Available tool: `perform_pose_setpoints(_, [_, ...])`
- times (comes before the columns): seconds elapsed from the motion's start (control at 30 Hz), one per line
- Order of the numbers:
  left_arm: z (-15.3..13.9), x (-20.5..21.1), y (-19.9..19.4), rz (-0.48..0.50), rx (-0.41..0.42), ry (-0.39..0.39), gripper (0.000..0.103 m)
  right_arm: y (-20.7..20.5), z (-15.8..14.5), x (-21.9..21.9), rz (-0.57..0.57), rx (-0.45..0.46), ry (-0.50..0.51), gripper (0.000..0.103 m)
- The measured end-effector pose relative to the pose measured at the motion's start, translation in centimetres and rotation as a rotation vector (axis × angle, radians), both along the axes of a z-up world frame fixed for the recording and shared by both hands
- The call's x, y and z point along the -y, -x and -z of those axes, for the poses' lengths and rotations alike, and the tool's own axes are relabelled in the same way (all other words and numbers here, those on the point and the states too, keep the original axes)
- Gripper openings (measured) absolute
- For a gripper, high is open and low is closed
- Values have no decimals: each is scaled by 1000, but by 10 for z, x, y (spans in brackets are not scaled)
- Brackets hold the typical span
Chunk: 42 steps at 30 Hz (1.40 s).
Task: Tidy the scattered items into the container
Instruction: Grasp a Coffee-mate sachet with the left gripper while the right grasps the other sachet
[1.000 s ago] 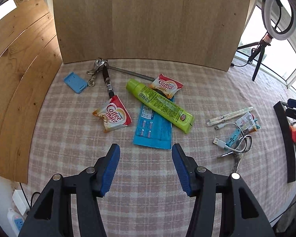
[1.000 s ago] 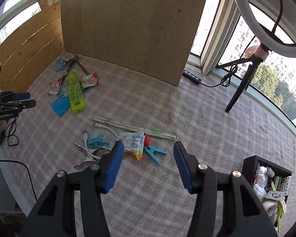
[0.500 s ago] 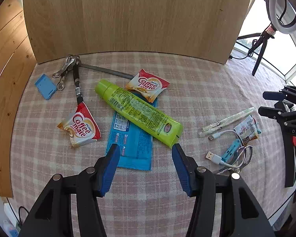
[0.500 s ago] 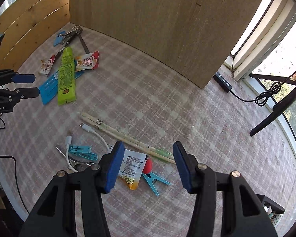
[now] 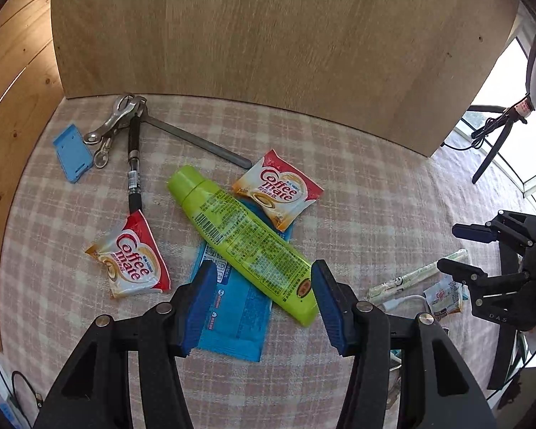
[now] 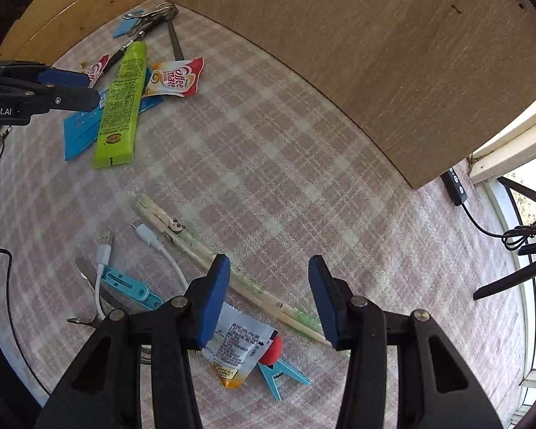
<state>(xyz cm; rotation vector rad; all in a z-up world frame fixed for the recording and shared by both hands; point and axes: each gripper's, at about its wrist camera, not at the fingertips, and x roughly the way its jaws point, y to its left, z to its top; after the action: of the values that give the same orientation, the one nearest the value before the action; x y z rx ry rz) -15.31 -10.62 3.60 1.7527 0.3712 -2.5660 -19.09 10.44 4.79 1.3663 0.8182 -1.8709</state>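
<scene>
My left gripper (image 5: 264, 286) is open, its blue pads astride the near end of a lime green tube (image 5: 243, 243) lying on a blue packet (image 5: 236, 307). Two Coffee mate sachets (image 5: 132, 261) (image 5: 278, 189) lie beside the tube. My right gripper (image 6: 269, 286) is open above wrapped chopsticks (image 6: 232, 271), with a white sachet (image 6: 239, 346), a red ball (image 6: 271, 350) and a teal clothes peg (image 6: 282, 371) just below it. The container is not in view.
A pen (image 5: 134, 164), metal clips (image 5: 114, 121), a metal bar (image 5: 196, 143) and a blue card (image 5: 71, 153) lie at the back left. A white USB cable (image 6: 103, 261), a teal clip (image 6: 128, 286) and scissors lie left of my right gripper. Wooden boards (image 5: 268, 35) wall the back.
Both grippers have moved forward and down toward the table. The left now straddles the green tube's end. The right now hovers over the chopsticks. The container has left the right view.
</scene>
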Motion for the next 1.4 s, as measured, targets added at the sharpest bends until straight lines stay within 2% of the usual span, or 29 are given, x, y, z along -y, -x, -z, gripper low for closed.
perform_pose_setpoints(0.1, [-1,7,-3,-5,-5,11,51,5,-6,1,35,7,33,45])
perform_pose_setpoints(0.2, [0,20,-11,-13,-3,61,51,11,-15,7,71,-13,68,45])
perform_pose_setpoints(0.27, [-1,36,-17,-48,-2,77,51,16,-21,15,95,-16,100,45])
perform_pose_setpoints(0.43, [-8,95,-27,-192,-6,46,51,25,-28,41,135,-16,142,45])
perform_pose_setpoints(0.5, [-7,109,-27,-216,-3,20,51,24,-28,53,148,-15,147,45])
perform_pose_setpoints(0.67, [6,110,-18,-201,35,-5,53,32,-21,75,177,42,193,45])
perform_pose_setpoints(0.8, [23,97,-10,-177,71,58,56,41,-8,97,197,93,213,45])
perform_pose_setpoints(0.83, [26,96,-9,-181,75,54,56,43,-6,101,199,93,208,45])
perform_pose_setpoints(0.93, [31,99,-10,-201,72,39,54,48,4,117,198,92,195,45])
perform_pose_setpoints(1.0, [34,98,-10,-202,71,42,43,53,12,127,203,103,192,45])
perform_pose_setpoints(1.07, [37,95,-10,-193,72,40,38,58,19,132,210,123,194,45])
perform_pose_setpoints(1.17, [39,91,-10,-183,62,46,38,59,30,140,207,145,175,46])
perform_pose_setpoints(1.23, [39,88,-10,-174,50,51,34,53,30,144,188,115,172,47])
perform_pose_setpoints(1.27, [39,86,-10,-168,45,46,27,51,30,146,180,106,167,46])
perform_pose_setpoints(1.3, [38,84,-11,-163,39,47,24,48,30,147,173,94,162,42])
perform_pose_setpoints(1.33, [38,82,-11,-158,32,50,21,45,29,148,168,82,160,30])
perform_pose_setpoints(1.37, [38,80,-11,-156,25,53,18,44,29,148,163,81,158,23])
perform_pose_setpoints(1.4, [37,79,-12,-160,21,56,18,42,28,148,156,95,160,9])
